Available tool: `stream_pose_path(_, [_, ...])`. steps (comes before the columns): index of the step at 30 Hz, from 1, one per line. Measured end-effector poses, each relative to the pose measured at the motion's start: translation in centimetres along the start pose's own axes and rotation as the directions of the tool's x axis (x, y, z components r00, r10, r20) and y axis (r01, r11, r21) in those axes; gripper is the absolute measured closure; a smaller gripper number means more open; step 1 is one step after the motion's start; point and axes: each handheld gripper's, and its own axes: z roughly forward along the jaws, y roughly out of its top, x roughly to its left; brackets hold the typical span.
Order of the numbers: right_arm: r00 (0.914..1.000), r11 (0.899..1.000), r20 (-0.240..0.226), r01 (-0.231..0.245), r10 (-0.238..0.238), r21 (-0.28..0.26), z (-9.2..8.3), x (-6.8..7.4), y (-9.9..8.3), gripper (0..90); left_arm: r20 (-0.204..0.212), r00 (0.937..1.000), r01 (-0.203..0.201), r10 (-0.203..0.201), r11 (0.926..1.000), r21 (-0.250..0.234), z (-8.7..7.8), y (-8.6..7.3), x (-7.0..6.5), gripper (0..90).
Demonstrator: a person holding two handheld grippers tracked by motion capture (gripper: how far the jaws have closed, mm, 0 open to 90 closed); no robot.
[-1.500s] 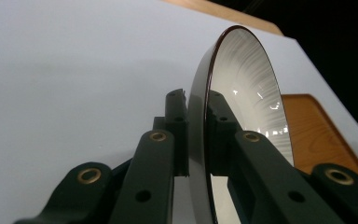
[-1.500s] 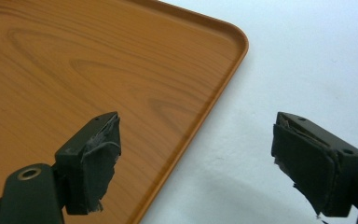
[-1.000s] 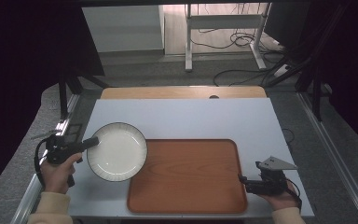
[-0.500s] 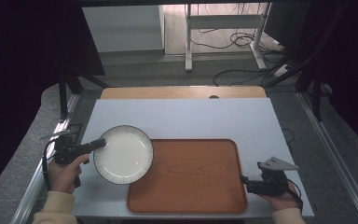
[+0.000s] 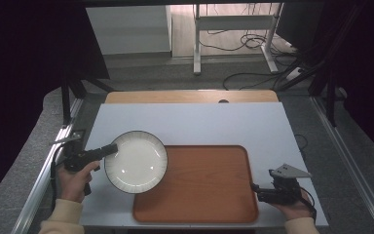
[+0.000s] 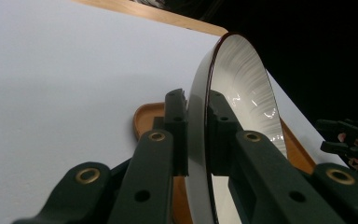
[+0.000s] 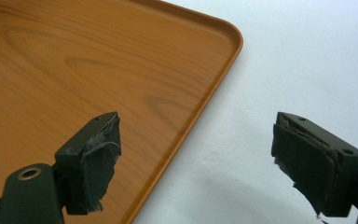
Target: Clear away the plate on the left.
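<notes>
Left gripper (image 5: 108, 149): clamped on the rim of the plate (image 5: 136, 162), carried level. Moved since a second ago: toward the tray (image 5: 204, 183), plate now overlapping its left edge. Placement judged near. Right gripper (image 5: 256, 190): wide, empty, unmoved beside the tray.

left gripper (image 5: 111, 148): near left of table, points right and slightly far, jaws clamped tight on something thin, one jaw each side
left gripper, own view (image 6: 196, 135): both black jaws upright, close together, pads pressing inward
left hand (image 5: 75, 176): wrapped round the grip, cream sleeve below
right gripper (image 5: 254, 189): near right corner, points left, lying level
right gripper, own view (image 7: 196, 154): jaws wide apart, nothing between, worn pads
right hand (image 5: 292, 204): grips the body from below, grey plate on top
</notes>
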Motion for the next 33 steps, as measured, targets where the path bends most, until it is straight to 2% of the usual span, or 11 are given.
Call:
stream_pose_path(11, [1.0, 1.0, 0.002, 0.005, -0.005, 0.005, 0.1, 0.1, 0.0, 16.2, 0.016, 0.9999, -0.004, 0.004, 1.0, 0.0, 0.6, -0.1, -0.5, 81.5])
stream_pose_path(16, [1.0, 1.0, 0.0, 0.006, -0.006, 0.004, 0.1, 0.1, 0.0, 16.2, 0.03, 0.9993, -0.021, 0.021, 0.9998, -0.001, 0.9, 0.0, -1.1, 81.4])
stream_pose_path(33, [1.0, 1.0, 0.001, 0.0, 0.0, 0.003, 0.1, 0.0, 0.0, 16.2, 0.078, 0.9963, -0.04, 0.037, 0.9988, 0.028, 2.6, -0.3, -2.5, 81.2])
